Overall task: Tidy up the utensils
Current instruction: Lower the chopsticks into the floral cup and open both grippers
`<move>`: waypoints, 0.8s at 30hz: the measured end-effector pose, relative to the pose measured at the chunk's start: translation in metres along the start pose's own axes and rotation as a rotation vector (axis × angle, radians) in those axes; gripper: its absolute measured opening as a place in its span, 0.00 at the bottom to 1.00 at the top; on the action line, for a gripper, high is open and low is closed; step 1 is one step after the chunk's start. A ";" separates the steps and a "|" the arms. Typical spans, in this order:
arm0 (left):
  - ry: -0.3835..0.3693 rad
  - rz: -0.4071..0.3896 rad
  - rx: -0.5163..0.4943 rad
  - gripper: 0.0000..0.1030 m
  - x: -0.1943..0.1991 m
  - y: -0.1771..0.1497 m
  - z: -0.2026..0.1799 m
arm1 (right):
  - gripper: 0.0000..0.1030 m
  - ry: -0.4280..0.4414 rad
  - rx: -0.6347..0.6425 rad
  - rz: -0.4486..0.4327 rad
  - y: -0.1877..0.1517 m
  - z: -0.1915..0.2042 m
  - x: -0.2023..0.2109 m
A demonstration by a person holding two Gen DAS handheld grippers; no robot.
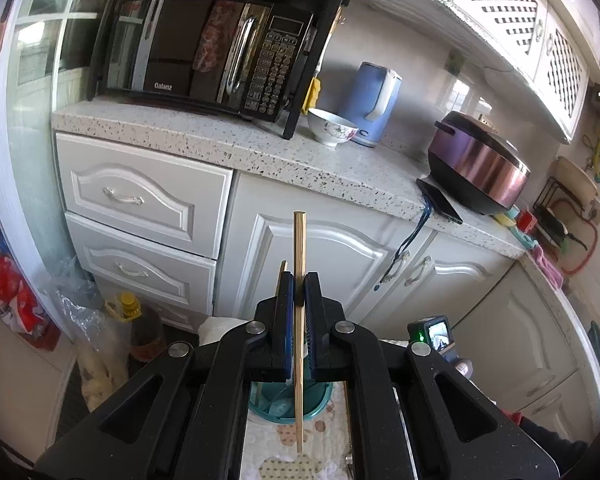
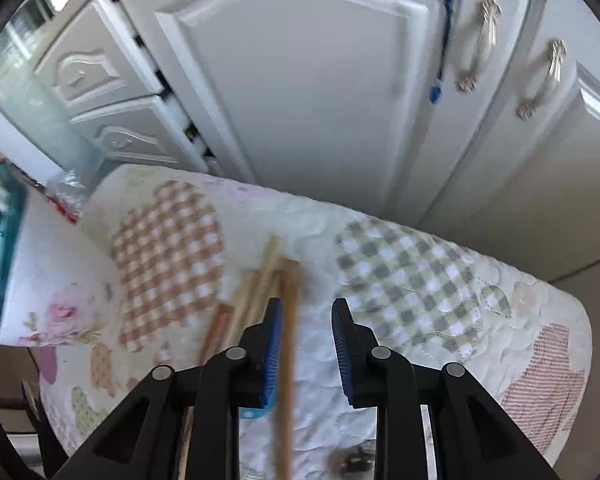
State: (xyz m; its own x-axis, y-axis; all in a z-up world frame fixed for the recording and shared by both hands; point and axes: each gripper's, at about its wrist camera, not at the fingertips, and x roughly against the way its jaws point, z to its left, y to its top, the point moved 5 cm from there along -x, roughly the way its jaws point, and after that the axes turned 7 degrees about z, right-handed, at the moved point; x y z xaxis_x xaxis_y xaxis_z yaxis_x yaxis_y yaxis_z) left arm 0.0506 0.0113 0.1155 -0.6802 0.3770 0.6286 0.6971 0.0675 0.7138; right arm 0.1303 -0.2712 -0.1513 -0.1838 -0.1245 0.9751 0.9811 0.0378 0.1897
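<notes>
Two views, one job. Largest in the left wrist view is the white cabinet (image 1: 308,264) run filling the middle of the frame, with the counter (image 1: 228,148) above it carrying the microwave (image 1: 204,48) at upper left, a kettle (image 1: 374,104) and bowl (image 1: 331,126) at centre, and a cooker (image 1: 478,164) at right. None of these belongs to the task.

Lower centre, the left gripper (image 1: 299,292) has its jaws closed on one chopstick (image 1: 299,280), held upright, its lower end hanging above the teal holder (image 1: 288,404) on the quilt (image 1: 292,440). The upright hold probably serves to drop it end-first into the holder. A second stick tip (image 1: 282,270) shows just left of the left jaw; whether it is gripped too, I cannot tell.

In the right wrist view the quilt (image 2: 400,280) spreads across the lower frame. The right gripper (image 2: 306,320) has its jaws apart, holding nothing, low over a loose pile of chopsticks (image 2: 260,280) lying at centre. One stick (image 2: 286,360) runs beside the left jaw's pad, likely the next to be picked. This view is blurred.
</notes>
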 end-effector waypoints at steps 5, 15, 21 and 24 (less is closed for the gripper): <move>0.007 0.009 0.005 0.04 -0.005 0.000 0.002 | 0.19 0.024 0.024 0.042 0.004 0.005 -0.018; 0.016 -0.018 0.013 0.04 0.001 0.008 0.003 | 0.07 0.169 0.037 -0.069 0.000 0.008 0.046; 0.026 -0.051 0.008 0.04 0.006 0.018 -0.001 | 0.07 0.287 0.111 -0.235 0.002 0.032 0.143; 0.065 -0.075 0.002 0.04 0.006 0.022 0.001 | 0.07 0.317 0.169 -0.303 0.007 0.049 0.186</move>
State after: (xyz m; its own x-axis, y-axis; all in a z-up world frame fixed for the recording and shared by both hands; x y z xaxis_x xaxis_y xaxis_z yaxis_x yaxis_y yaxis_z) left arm 0.0618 0.0161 0.1349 -0.7440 0.3102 0.5919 0.6438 0.0956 0.7592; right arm 0.1000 -0.2456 0.0371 -0.4072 -0.4510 0.7942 0.8575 0.1107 0.5025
